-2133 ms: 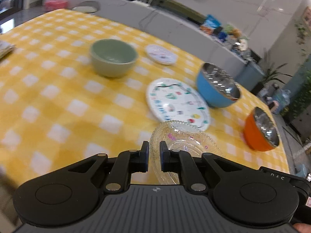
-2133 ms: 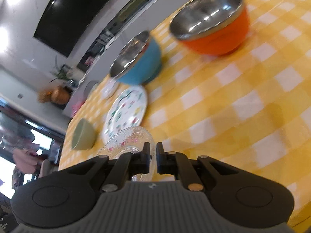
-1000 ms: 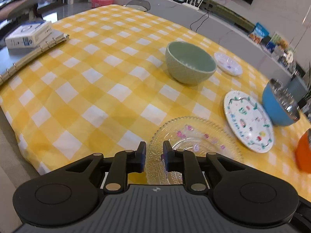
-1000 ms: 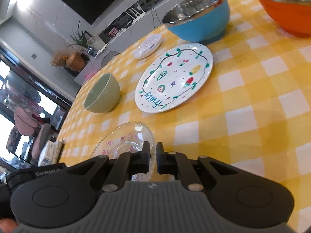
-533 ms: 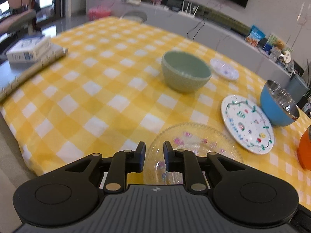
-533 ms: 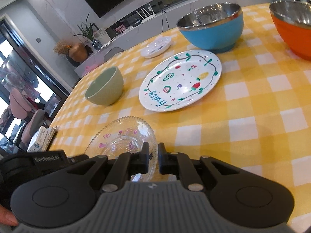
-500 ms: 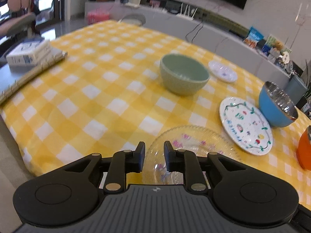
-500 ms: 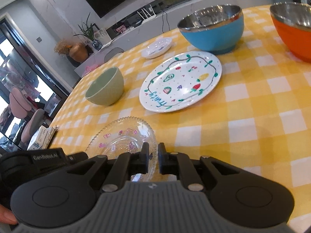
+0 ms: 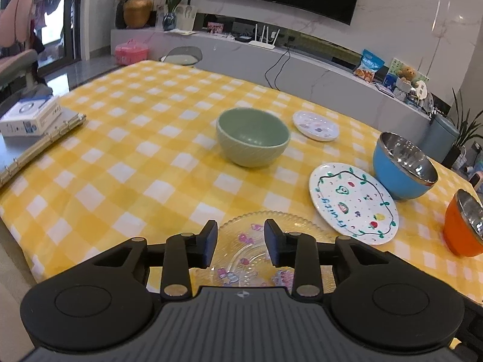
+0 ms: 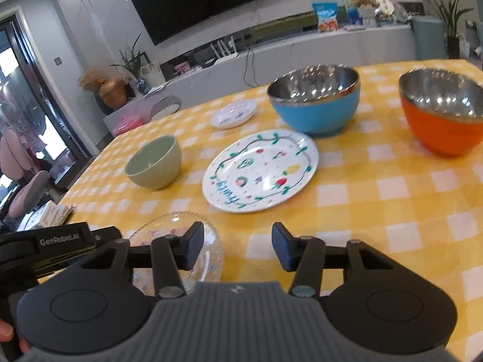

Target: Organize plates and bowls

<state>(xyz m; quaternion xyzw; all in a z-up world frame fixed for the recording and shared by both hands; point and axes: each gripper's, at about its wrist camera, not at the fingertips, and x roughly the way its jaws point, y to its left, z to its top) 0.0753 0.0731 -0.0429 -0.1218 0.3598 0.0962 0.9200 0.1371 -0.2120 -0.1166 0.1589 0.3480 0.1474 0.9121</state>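
A clear glass plate (image 9: 256,250) with pink prints lies flat at the table's near edge; it also shows in the right wrist view (image 10: 178,241). My left gripper (image 9: 240,242) is open just above its near rim. My right gripper (image 10: 237,249) is open, to the right of the glass plate. A white fruit-painted plate (image 9: 353,203) (image 10: 261,170), a green bowl (image 9: 253,140) (image 10: 154,163), a blue steel-lined bowl (image 9: 403,166) (image 10: 315,102), an orange steel-lined bowl (image 9: 465,223) (image 10: 442,111) and a small white saucer (image 9: 315,125) (image 10: 234,113) stand farther back.
The table carries a yellow checked cloth (image 9: 135,157). A ring binder (image 9: 36,147) with a white box (image 9: 28,117) on it lies at the left edge. A grey counter (image 9: 302,66) with snacks and plants runs behind the table.
Both grippers have opened and let go of the glass plate, which now lies on the cloth. Both cameras have pulled back and levelled.
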